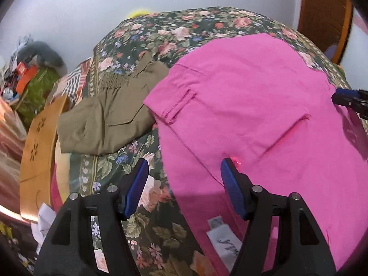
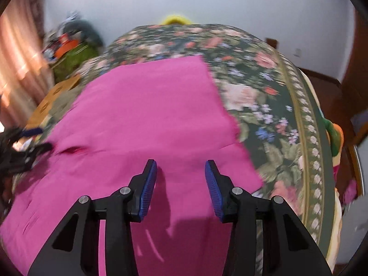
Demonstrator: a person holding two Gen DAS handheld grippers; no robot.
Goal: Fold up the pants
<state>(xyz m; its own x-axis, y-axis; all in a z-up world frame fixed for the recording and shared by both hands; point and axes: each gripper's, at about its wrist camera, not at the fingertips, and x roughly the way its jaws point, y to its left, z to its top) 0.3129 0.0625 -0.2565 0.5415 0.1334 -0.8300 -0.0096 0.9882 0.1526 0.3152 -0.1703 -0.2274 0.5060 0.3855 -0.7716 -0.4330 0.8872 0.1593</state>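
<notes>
Pink pants (image 1: 248,96) are spread ahead of both grippers' fingers, left gripper (image 1: 184,172) and right gripper (image 2: 181,172), held apart, gripping nothing.

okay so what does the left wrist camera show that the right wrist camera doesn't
Only the left wrist view shows the folded olive pants lying left of the pink pants, plus the pink pair's pocket seams and a white label. Only the right wrist view shows the bedspread's bordered right edge and the pink pants' far corner. Both show the floral bedspread, the pink pants, and both grippers open: left gripper, right gripper.
</notes>
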